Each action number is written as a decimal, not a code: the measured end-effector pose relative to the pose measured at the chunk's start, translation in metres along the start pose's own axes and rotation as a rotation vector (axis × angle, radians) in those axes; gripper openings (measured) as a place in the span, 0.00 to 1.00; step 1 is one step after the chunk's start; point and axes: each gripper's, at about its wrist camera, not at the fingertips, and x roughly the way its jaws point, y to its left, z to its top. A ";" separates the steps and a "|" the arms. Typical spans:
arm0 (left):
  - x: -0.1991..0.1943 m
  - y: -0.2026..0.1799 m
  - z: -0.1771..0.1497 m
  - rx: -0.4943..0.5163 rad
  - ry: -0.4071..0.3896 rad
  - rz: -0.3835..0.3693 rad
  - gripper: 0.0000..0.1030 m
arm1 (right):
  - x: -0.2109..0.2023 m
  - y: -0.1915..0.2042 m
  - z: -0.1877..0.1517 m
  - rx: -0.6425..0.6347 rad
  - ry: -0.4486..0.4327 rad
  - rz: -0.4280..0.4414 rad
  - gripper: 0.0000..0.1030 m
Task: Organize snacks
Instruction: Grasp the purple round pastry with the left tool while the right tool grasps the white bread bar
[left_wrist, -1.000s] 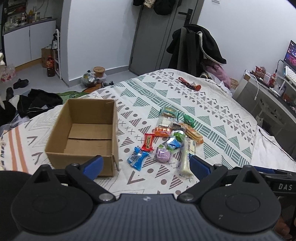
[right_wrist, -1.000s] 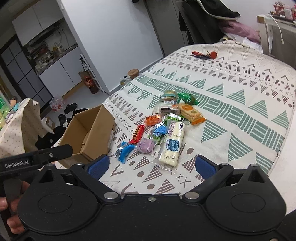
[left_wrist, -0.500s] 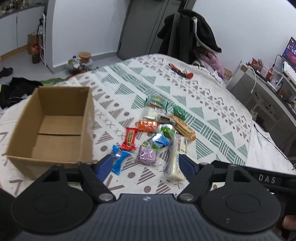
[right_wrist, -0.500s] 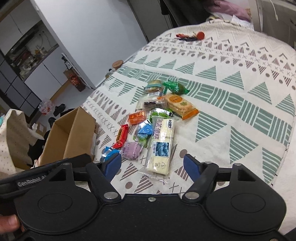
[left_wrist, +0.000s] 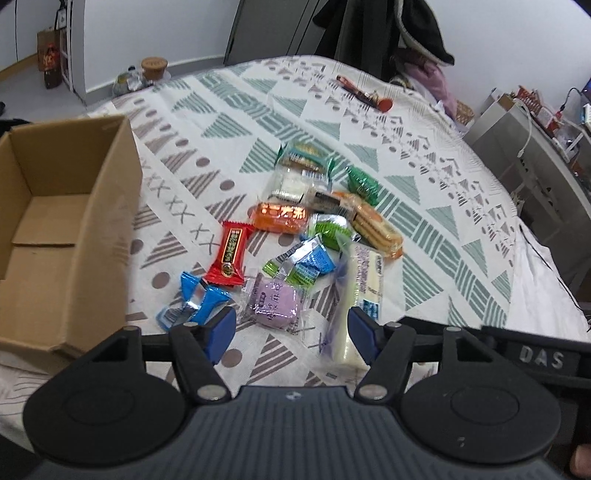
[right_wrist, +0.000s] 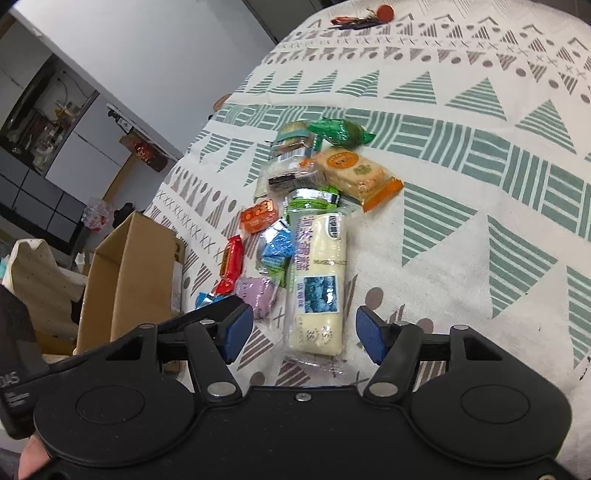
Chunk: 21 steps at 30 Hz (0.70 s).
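Several wrapped snacks lie in a loose pile on the patterned bed cover (left_wrist: 424, 206). My left gripper (left_wrist: 291, 334) is open and empty, with a purple snack pack (left_wrist: 275, 302) between its blue pads. A blue candy (left_wrist: 192, 304) and a red bar (left_wrist: 231, 254) lie just left of it. My right gripper (right_wrist: 304, 334) is open and empty, its pads either side of the near end of a long white cake pack (right_wrist: 319, 284). An open, empty cardboard box (left_wrist: 62, 229) stands left of the pile; it also shows in the right wrist view (right_wrist: 129, 277).
An orange cracker pack (right_wrist: 354, 173), green packs (right_wrist: 338, 133) and an orange sweet (left_wrist: 280, 218) lie further back. A red pen-like item (left_wrist: 365, 96) lies at the bed's far end. A desk (left_wrist: 535, 147) stands to the right and clothes hang behind.
Both grippers have moved forward and down toward the snack pile. The left now frames the purple pack, the right the white cake pack. Both stay open.
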 end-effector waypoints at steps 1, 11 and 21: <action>0.006 0.001 0.001 -0.003 0.007 0.001 0.64 | 0.003 -0.002 0.000 0.007 0.009 0.000 0.59; 0.055 0.004 0.005 -0.006 0.079 0.028 0.64 | 0.026 -0.017 0.008 0.070 0.060 0.013 0.55; 0.075 0.006 0.010 0.023 0.085 0.068 0.63 | 0.048 -0.020 0.017 0.123 0.074 -0.002 0.55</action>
